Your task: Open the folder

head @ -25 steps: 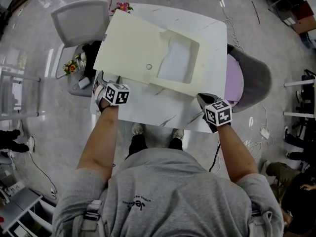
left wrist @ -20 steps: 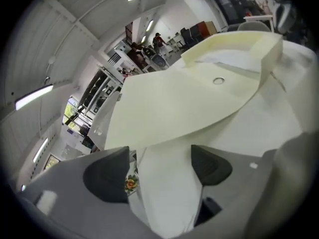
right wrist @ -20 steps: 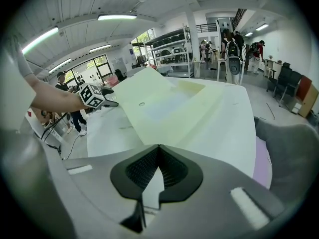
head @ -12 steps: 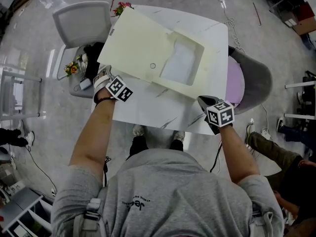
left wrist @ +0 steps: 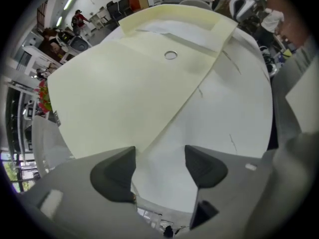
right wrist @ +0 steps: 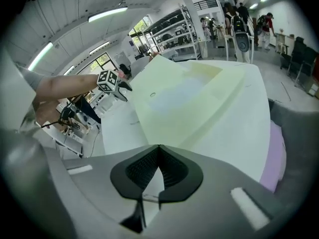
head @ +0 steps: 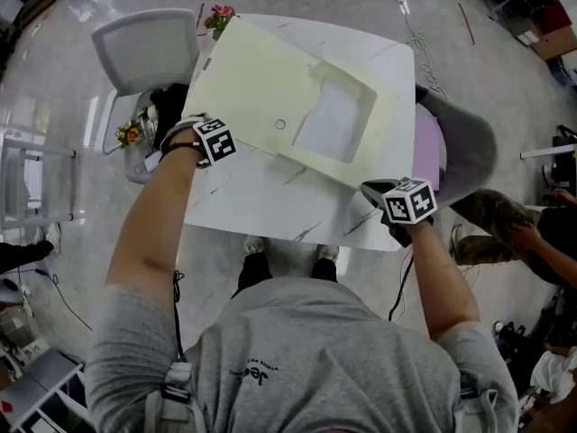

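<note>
A cream folder (head: pixel 261 84) lies flat and closed on the white marble table (head: pixel 261 207), with a metal ring (head: pixel 280 124) near its middle and a pale window flap (head: pixel 329 120) to the right. In the left gripper view the folder (left wrist: pixel 114 93) fills the upper picture. My left gripper (head: pixel 200 135) points straight down at the folder's near left corner. Its jaws have just been closing; the left gripper (left wrist: pixel 159 167) stands open, the corner's edge under the gap and the pads off it. My right gripper (head: pixel 377 188) is shut at the table's front right; in its own view the right gripper (right wrist: pixel 158 151) holds nothing.
A grey chair (head: pixel 149 48) stands at the table's far left, with flowers (head: pixel 221 13) behind the folder and more flowers (head: pixel 126 133) beside my left arm. A grey chair with a purple cushion (head: pixel 431 147) is on the right. A person (head: pixel 505 228) crouches at the right.
My left gripper has moved away from me along the table's left side to the folder's corner and has rolled. The right gripper kept still. A person has come in at the right.
</note>
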`<action>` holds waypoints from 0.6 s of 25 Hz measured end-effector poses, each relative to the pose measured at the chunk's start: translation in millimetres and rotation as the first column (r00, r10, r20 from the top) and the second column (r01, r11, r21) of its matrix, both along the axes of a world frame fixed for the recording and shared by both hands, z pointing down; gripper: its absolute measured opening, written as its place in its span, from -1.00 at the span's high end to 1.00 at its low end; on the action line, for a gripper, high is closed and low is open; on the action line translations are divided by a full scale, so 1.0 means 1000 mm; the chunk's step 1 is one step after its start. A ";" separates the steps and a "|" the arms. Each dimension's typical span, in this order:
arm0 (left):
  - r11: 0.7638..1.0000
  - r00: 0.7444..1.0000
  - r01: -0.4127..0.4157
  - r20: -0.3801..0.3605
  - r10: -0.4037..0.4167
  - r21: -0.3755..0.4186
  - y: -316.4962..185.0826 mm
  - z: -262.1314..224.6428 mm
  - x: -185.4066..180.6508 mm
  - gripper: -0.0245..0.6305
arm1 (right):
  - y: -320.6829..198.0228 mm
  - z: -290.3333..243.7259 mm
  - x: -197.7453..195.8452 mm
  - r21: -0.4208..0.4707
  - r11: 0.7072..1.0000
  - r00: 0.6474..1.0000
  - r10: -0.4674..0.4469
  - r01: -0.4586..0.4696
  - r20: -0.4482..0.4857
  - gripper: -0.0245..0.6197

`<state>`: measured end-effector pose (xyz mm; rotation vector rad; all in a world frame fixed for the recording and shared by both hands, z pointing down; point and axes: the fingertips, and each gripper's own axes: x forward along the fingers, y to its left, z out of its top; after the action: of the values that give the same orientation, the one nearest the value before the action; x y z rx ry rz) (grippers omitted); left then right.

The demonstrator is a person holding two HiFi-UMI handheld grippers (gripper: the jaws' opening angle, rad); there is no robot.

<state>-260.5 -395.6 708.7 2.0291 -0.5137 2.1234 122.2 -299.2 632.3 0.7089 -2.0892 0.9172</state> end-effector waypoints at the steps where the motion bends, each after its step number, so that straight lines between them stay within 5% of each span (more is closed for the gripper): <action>1: 0.999 1.000 -0.012 -0.006 0.012 -0.042 0.000 0.001 0.001 -0.10 | -0.001 -0.003 -0.001 -0.012 1.000 1.000 0.007 -0.007 0.026 0.91; 8: 0.968 0.992 -0.110 0.032 0.121 -0.223 0.005 0.006 0.005 0.02 | -0.049 -0.060 -0.022 0.059 0.981 0.931 0.156 -0.185 0.330 0.91; 12: 0.947 0.979 -0.177 0.054 0.198 -0.269 0.018 0.006 0.014 0.22 | -0.073 -0.081 -0.032 0.133 0.961 0.903 0.174 -0.243 0.393 0.91; 15: 0.933 0.991 -0.129 -0.004 0.136 -0.335 0.037 -0.002 0.028 0.31 | -0.086 -0.090 -0.036 0.170 0.948 0.894 0.179 -0.268 0.410 0.91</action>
<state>-232.8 -358.7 706.6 1.8970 -0.0097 2.1302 86.5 -384.8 542.4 0.9660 -2.5319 1.0267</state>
